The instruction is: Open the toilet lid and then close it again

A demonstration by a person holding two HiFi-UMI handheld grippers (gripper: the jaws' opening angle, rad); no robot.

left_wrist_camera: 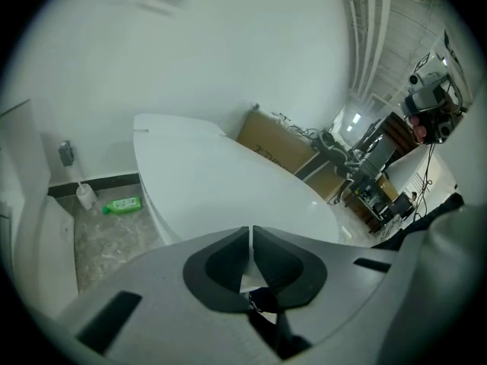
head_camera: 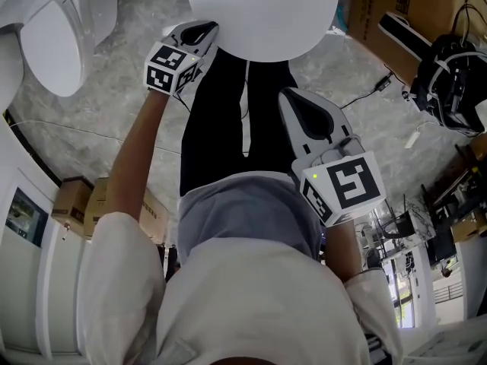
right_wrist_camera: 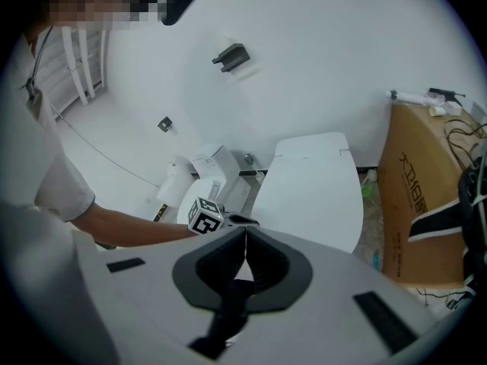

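The toilet lid [head_camera: 262, 14] lies shut just ahead, with the left tool [head_camera: 199, 30], jaws together and empty, at its near rim, likely to push rather than pinch it, while the right tool [head_camera: 293, 97], equally closed and empty, hangs back.

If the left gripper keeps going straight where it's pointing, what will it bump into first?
Probably the smooth white oval toilet lid: it fills the view just past the left gripper's shut jaws. How near it is is hard to judge.
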